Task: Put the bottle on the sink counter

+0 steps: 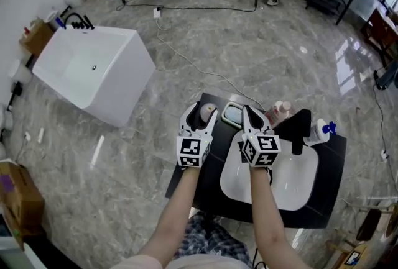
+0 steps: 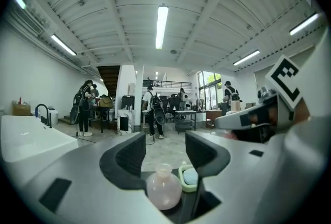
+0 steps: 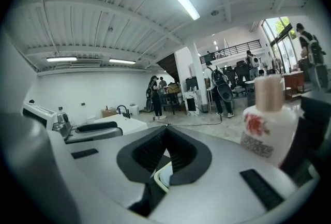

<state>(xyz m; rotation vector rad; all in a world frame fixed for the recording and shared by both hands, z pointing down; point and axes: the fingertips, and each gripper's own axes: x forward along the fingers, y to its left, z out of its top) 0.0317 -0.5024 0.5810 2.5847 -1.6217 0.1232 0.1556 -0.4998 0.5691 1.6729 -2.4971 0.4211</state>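
A small round pink bottle [image 1: 208,112] stands upright on the black sink counter [image 1: 186,177], at its far left corner. My left gripper [image 1: 201,110] is open, and its fingers stand either side of the bottle without pressing on it. In the left gripper view the bottle [image 2: 164,191] sits low between the wide-apart jaws of the gripper [image 2: 164,153]. My right gripper [image 1: 246,111] is shut with nothing in it, over the far rim of the white basin [image 1: 298,184]. Its closed tips [image 3: 165,149] hang above the soap dish [image 3: 163,177].
A green soap dish [image 1: 233,113] with a blue bar lies just right of the pink bottle. A white bottle [image 1: 278,112] with a pink cap, a black faucet [image 1: 298,130] and a blue-topped bottle [image 1: 323,130] line the counter's far edge. A white bathtub [image 1: 93,72] stands on the floor to the left.
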